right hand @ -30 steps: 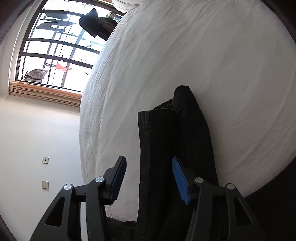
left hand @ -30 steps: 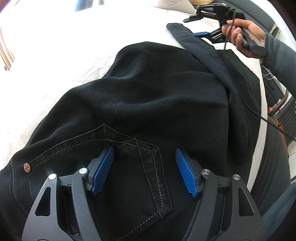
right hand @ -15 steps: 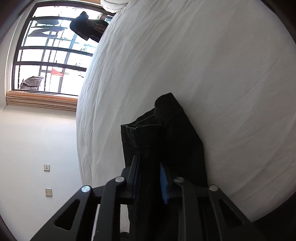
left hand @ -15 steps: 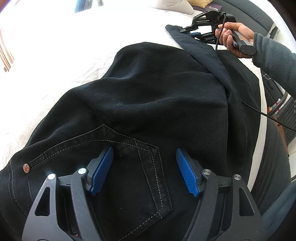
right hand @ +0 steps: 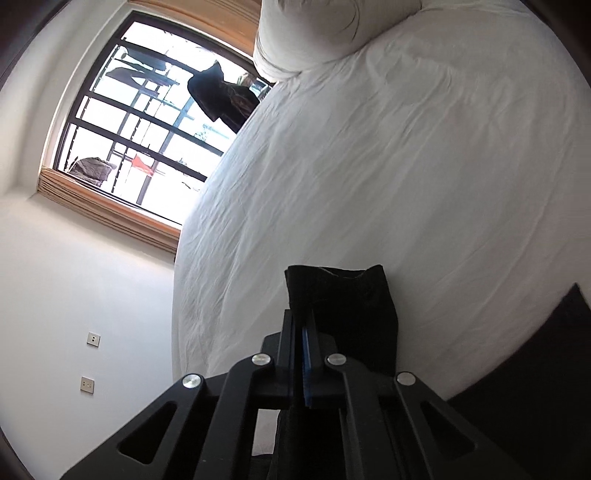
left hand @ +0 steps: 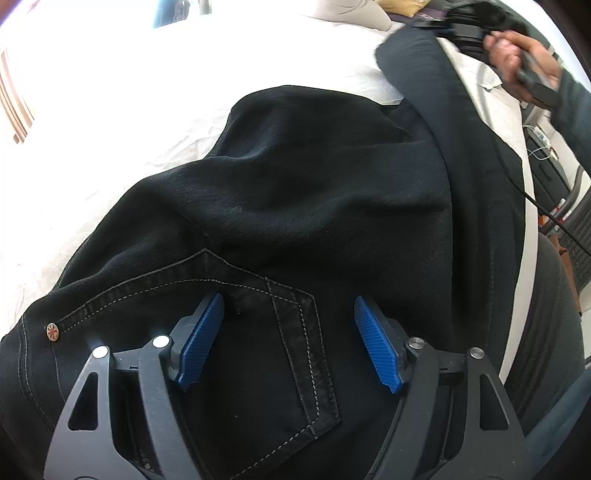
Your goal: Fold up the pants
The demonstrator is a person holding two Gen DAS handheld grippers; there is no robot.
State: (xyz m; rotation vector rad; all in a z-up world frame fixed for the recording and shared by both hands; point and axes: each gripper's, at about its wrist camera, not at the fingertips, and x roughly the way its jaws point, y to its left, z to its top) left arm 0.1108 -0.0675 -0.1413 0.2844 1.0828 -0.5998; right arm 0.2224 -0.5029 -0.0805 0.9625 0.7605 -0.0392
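Black pants (left hand: 314,192) lie spread on a white bed (left hand: 110,110), seat side up with a stitched back pocket (left hand: 288,332) near me. My left gripper (left hand: 288,339) is open, its blue pads either side of the pocket, just above the cloth. My right gripper (right hand: 303,354) is shut on the end of a pant leg (right hand: 351,314) and holds it raised off the bed. It shows blurred in the left wrist view (left hand: 465,22) at the far right, held by a hand, with the leg (left hand: 424,85) stretching up to it.
A white pillow (right hand: 314,33) lies at the head of the bed (right hand: 406,166). A window (right hand: 140,122) and white wall stand beyond it. A cable (left hand: 546,214) trails from the right gripper, past a dark chair (left hand: 550,314) beside the bed.
My right gripper has shut on the pant leg end and lifted it up and away from the bed. My left gripper has stayed open over the pocket.
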